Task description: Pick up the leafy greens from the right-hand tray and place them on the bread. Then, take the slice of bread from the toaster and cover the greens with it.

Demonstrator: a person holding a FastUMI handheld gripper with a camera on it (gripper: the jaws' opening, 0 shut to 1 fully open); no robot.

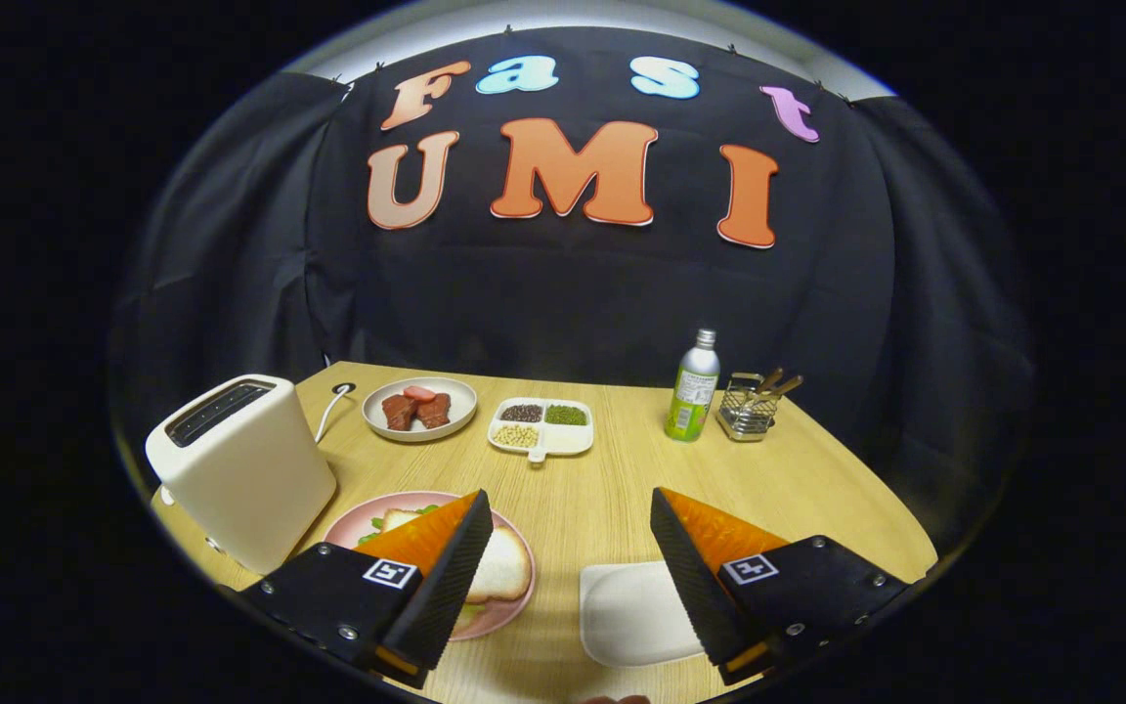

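My gripper (571, 523) is open, its fingers spread wide above the wooden table with nothing between them. Behind the left finger lies a pink plate (514, 598) holding a slice of bread (500, 569); a bit of green leaf (370, 536) peeks out under the bread at the plate's far side. A white tray (627, 614) lies beside the right finger and looks bare where it shows. The cream toaster (245, 469) stands left of the plate; its slots look dark and I cannot tell whether bread is inside.
Farther back sit a white plate with red meat pieces (420, 408), a divided white dish of beans (541, 426), a green bottle (693, 389) and a wire holder with utensils (749, 408). The toaster's cord (330, 409) runs to the table's back edge.
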